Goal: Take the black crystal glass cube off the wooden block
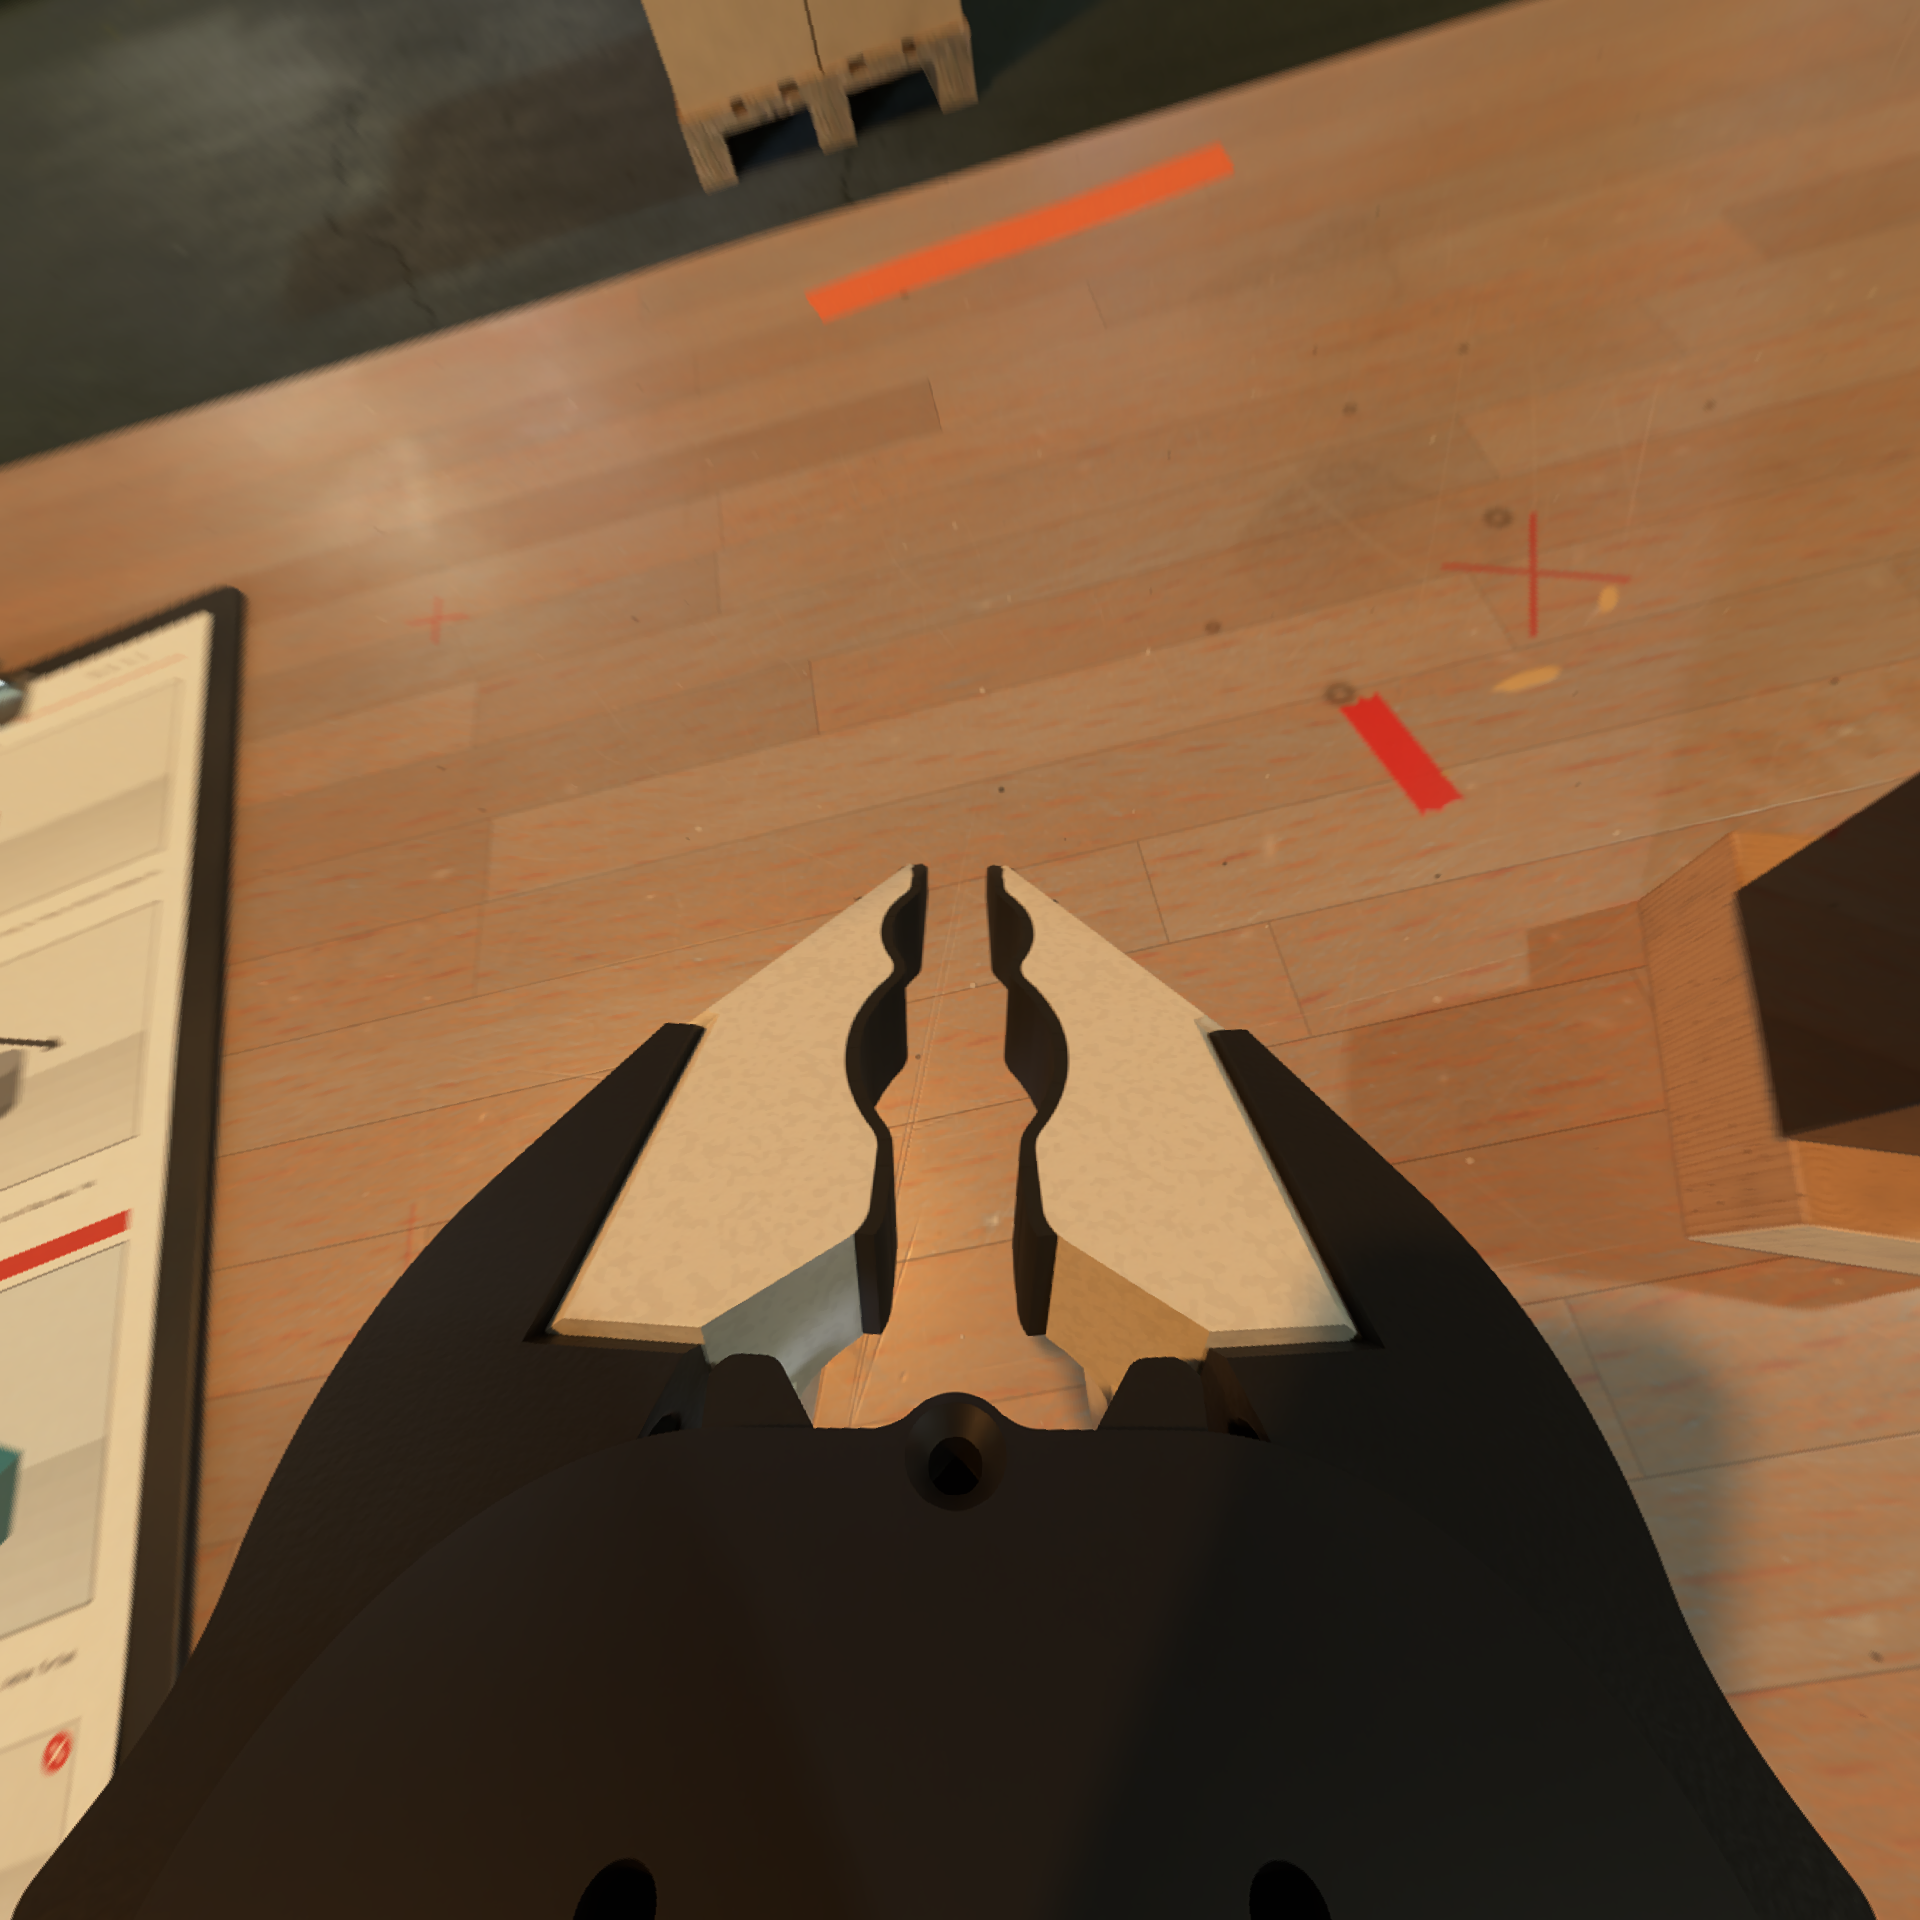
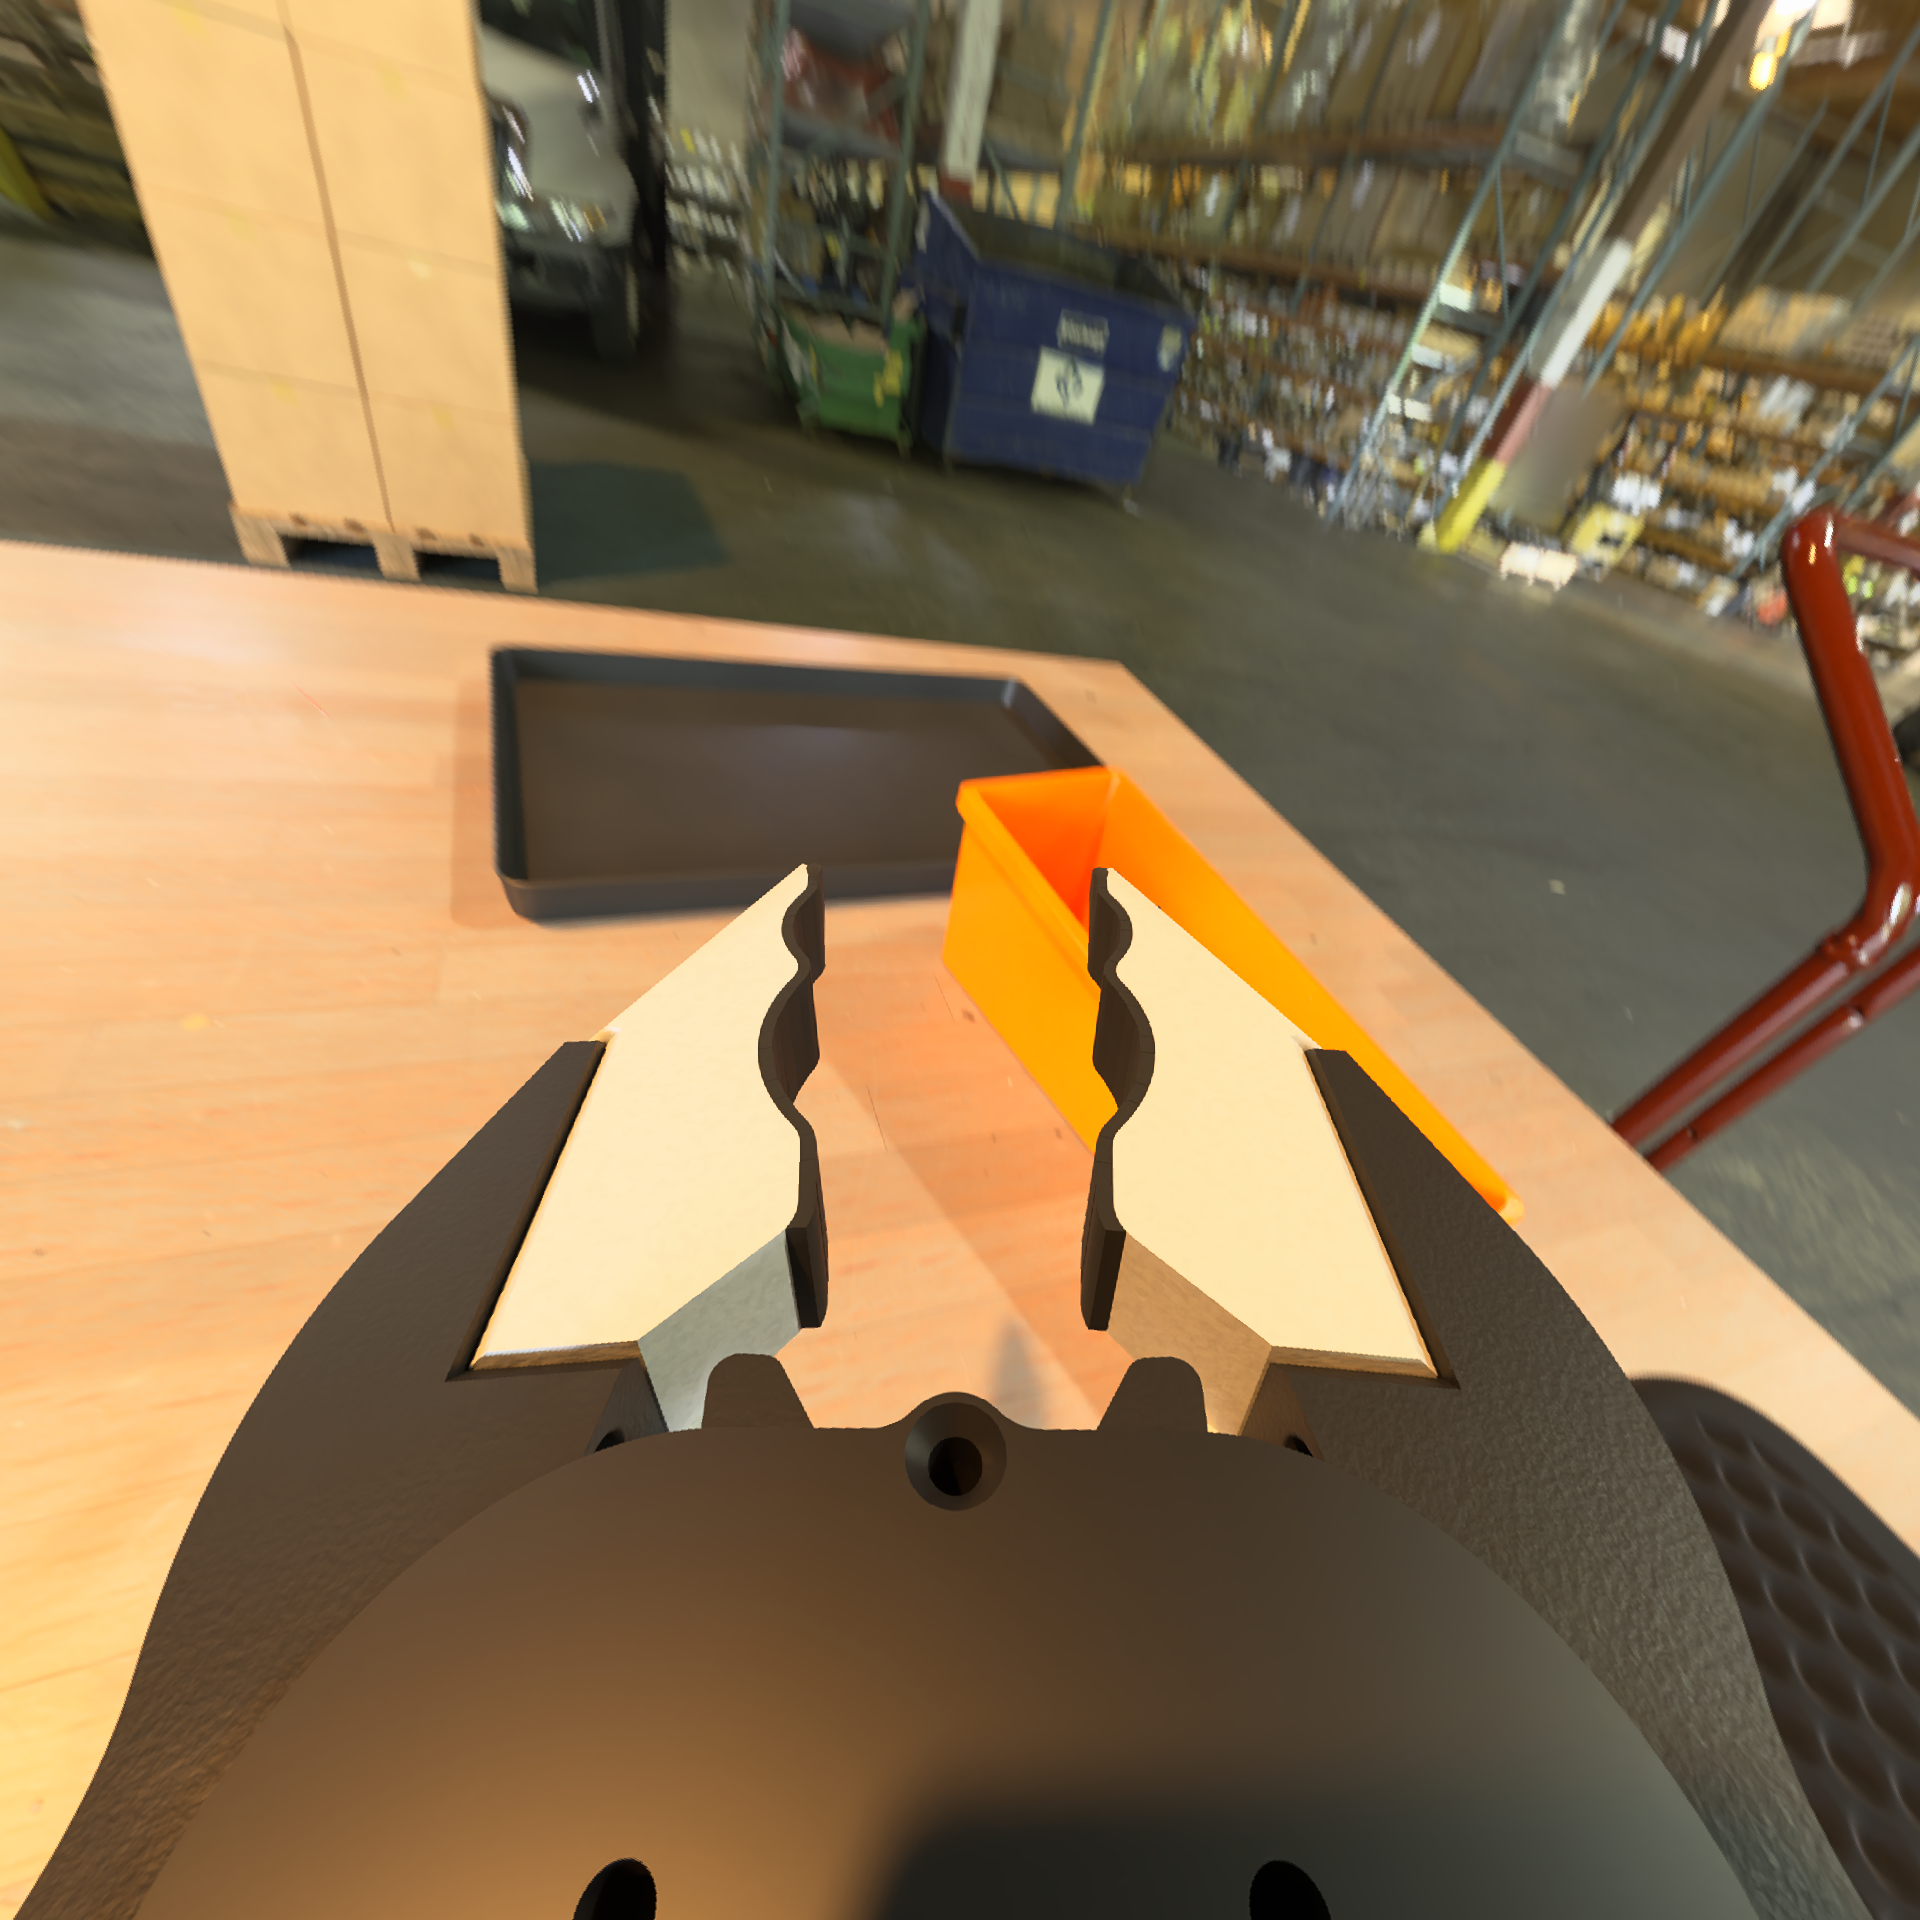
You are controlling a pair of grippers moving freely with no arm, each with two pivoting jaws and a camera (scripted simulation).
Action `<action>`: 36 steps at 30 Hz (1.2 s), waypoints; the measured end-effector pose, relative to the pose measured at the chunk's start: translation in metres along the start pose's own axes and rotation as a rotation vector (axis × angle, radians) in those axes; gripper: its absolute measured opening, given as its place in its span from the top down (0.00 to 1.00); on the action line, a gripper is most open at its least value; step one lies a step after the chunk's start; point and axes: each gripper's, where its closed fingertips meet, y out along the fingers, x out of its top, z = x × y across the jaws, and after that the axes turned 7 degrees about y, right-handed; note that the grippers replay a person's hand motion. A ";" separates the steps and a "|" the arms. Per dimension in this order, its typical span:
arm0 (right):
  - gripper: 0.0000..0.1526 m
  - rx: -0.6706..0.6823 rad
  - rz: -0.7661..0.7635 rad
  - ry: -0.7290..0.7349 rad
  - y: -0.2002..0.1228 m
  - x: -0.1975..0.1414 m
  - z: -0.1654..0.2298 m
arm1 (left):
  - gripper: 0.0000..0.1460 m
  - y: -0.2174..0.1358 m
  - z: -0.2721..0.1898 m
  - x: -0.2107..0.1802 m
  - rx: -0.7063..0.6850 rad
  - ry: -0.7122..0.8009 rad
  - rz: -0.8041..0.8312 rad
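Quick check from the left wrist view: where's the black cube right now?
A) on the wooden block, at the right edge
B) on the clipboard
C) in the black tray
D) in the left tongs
A: the black cube sits on the wooden block at the view's right edge, and the left tongs hold nothing.

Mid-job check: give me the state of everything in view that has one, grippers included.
left gripper: narrowly open, empty, above bare table.
right gripper: open, empty.
black cube: on the wooden block, untouched.
wooden block: resting on the table.
black tray: empty.
orange bin: upright; what shows of its inside is empty.
clipboard: lying flat.
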 end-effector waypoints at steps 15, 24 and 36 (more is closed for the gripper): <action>0.69 0.282 -0.080 0.004 -0.007 0.020 0.070 | 0.43 -0.078 -0.130 0.031 -0.239 -0.012 -0.106; 0.70 0.356 -0.102 0.030 -0.019 0.029 0.088 | 0.52 -0.026 -0.173 0.021 -0.207 -0.006 -0.032; 0.65 0.800 -0.042 0.218 -0.056 0.026 0.216 | 0.59 -0.089 -0.162 0.065 -0.068 0.178 -0.343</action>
